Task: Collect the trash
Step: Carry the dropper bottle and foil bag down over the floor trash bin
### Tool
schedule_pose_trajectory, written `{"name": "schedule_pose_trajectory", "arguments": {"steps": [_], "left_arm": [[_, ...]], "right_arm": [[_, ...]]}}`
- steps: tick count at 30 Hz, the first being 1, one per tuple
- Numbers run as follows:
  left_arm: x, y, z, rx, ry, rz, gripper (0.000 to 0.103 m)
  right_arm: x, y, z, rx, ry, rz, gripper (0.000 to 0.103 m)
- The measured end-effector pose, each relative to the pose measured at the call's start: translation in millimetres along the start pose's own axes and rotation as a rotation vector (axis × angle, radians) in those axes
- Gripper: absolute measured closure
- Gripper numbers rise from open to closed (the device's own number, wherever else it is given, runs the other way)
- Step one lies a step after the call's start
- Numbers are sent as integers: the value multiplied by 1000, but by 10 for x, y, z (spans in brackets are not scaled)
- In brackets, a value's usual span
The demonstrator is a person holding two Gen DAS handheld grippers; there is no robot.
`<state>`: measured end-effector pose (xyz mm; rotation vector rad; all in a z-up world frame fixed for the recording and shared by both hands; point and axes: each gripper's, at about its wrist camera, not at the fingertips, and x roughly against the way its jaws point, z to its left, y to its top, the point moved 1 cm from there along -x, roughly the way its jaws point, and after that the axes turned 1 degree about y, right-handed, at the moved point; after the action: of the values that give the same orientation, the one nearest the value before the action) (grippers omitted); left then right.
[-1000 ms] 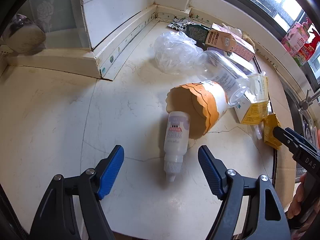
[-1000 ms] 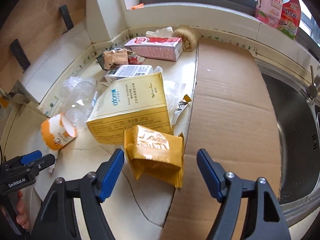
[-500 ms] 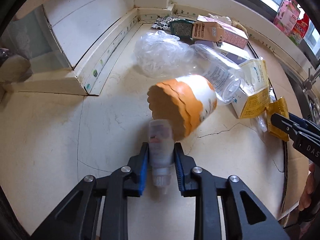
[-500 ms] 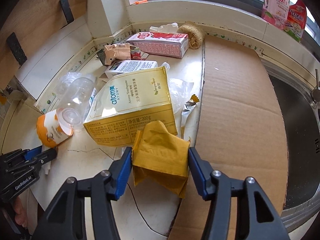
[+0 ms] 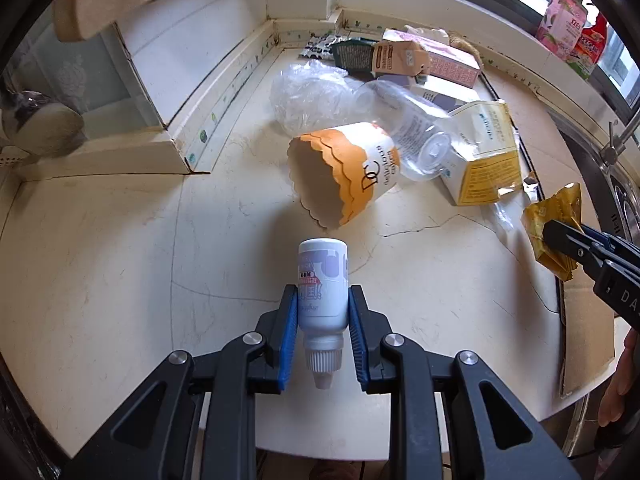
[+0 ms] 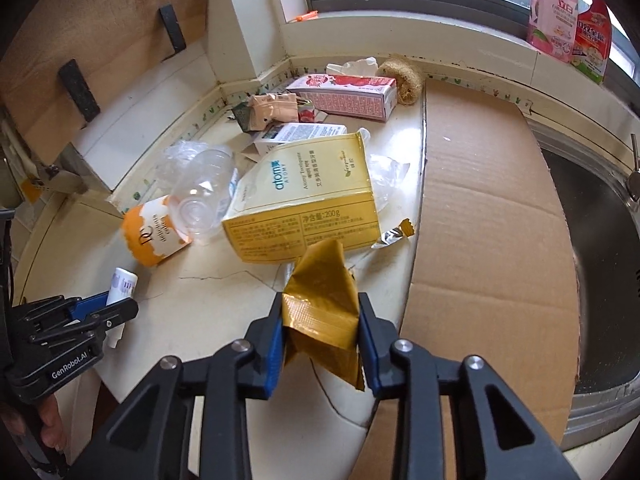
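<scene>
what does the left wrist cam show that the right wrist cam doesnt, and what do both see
Only the left wrist view shows the white bottle's ribbed cap pointing back between the left claw pads, and the glass partition at far left.

Only the right wrist view shows the wide cardboard sheet beside the steel sink, and the right claw closing with the gold wrapper between its pads.

Both show the orange paper cup, the clear plastic bottle, the yellow toothpaste box and the white bottle.

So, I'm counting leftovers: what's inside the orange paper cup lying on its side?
The orange paper cup shows only bare brown wall inside; its far bottom is shadowed and cannot be seen.
</scene>
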<state>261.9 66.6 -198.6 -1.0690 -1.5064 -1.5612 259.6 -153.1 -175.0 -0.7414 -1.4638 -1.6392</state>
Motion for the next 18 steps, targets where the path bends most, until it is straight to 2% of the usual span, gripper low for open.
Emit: {"name": "schedule_pose_trajectory", "arguments": {"steps": [8,18], "left_arm": [[344,-199,-116,4,4,-28,81],[1039,-594,-370,23,-14,-83,81]], "right_arm": [[412,-131,2,0,42,-59,72],[1147,-372,20,19,92,-131,73]]}}
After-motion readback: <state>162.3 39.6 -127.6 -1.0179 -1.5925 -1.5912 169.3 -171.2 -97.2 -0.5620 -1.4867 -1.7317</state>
